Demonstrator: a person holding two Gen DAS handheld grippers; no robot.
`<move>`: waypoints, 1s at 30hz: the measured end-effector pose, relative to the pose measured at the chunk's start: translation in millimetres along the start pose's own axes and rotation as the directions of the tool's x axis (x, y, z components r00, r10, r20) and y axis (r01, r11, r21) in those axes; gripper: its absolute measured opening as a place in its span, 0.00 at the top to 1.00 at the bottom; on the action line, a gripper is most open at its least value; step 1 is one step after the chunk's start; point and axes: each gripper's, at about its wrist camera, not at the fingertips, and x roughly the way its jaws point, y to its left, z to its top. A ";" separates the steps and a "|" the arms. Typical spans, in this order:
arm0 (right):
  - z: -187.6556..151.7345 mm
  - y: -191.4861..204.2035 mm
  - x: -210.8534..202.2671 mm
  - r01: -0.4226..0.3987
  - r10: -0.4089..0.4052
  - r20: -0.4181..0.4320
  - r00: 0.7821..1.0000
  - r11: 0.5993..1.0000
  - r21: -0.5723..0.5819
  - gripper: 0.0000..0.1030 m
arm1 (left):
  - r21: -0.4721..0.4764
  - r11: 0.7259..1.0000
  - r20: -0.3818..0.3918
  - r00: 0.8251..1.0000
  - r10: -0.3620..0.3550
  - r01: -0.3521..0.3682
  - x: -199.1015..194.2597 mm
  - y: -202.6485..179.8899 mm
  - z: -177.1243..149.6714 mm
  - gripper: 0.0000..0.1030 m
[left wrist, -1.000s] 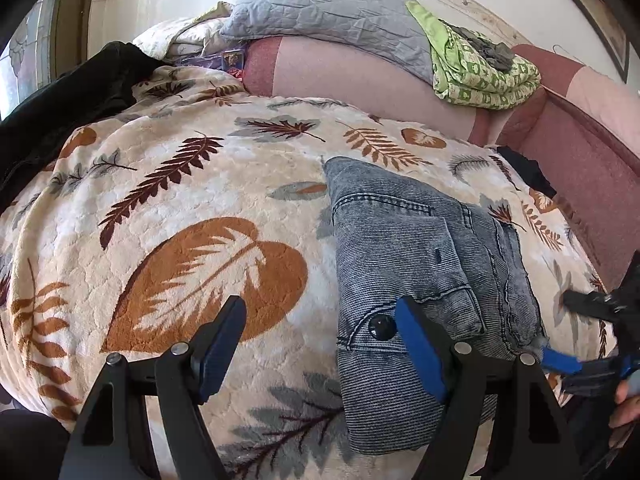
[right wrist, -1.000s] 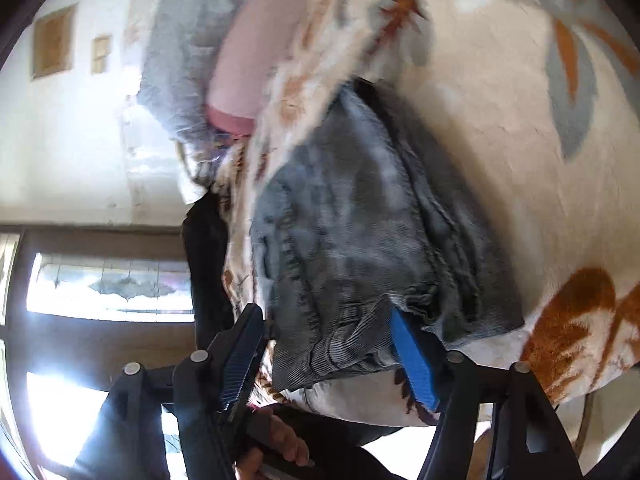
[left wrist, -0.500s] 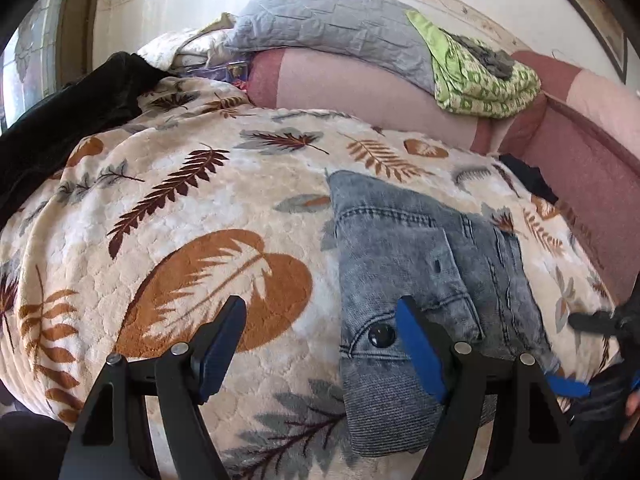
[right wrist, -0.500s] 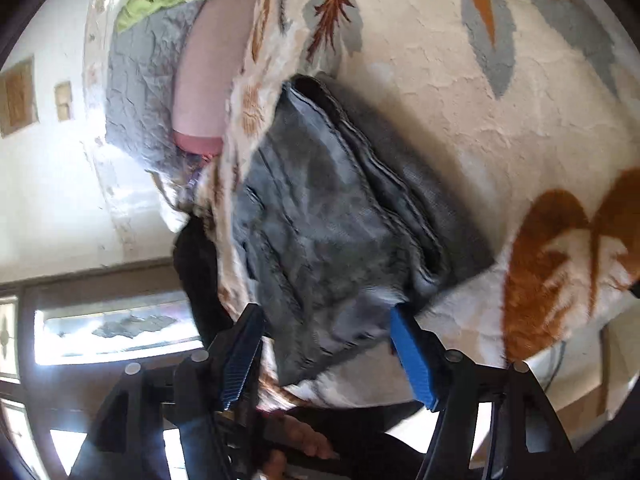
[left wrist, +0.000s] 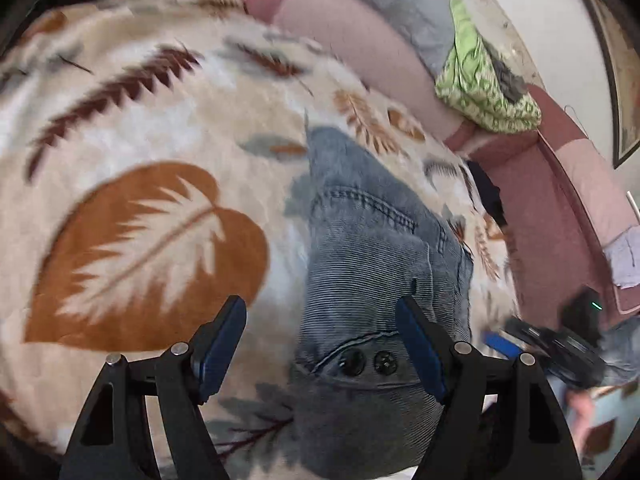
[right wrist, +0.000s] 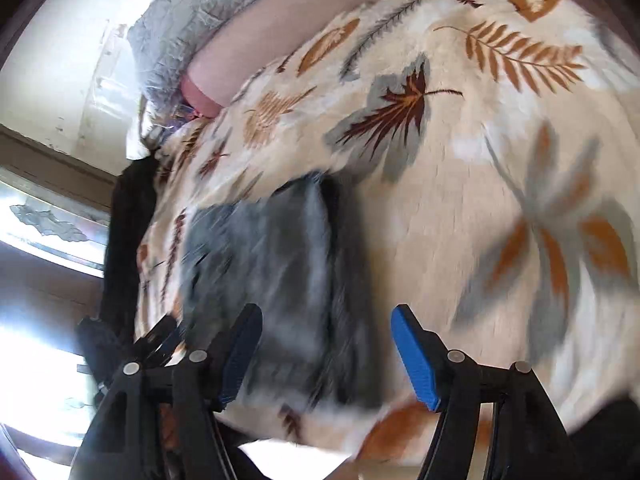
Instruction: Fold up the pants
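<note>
My left gripper point(left wrist: 320, 344) hangs with jaws apart over the folded jeans point(left wrist: 372, 248), gripping nothing. My right gripper point(right wrist: 326, 354) is spread too, empty. The jeans lie on the leaf-print blanket point(left wrist: 132, 132), long axis running away from me toward the pink sofa back point(left wrist: 352, 32), buttoned waistband nearest.

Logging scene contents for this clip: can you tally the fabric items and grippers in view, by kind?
Folded jeans: 1
Leaf-print blanket: 1
Grey quilted pillow: 1
Green patterned cloth: 1
Black garment at the blanket's edge: 1
Grippers, both open and holding nothing: 2, the left gripper and the right gripper
Total: 7
</note>
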 end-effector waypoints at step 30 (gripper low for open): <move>14.3 128.8 -51.1 0.037 0.025 0.164 0.986 0.930 -0.365 0.87 | 0.316 0.941 0.192 0.979 0.064 -0.123 -56.1 -96.1 25.1 0.83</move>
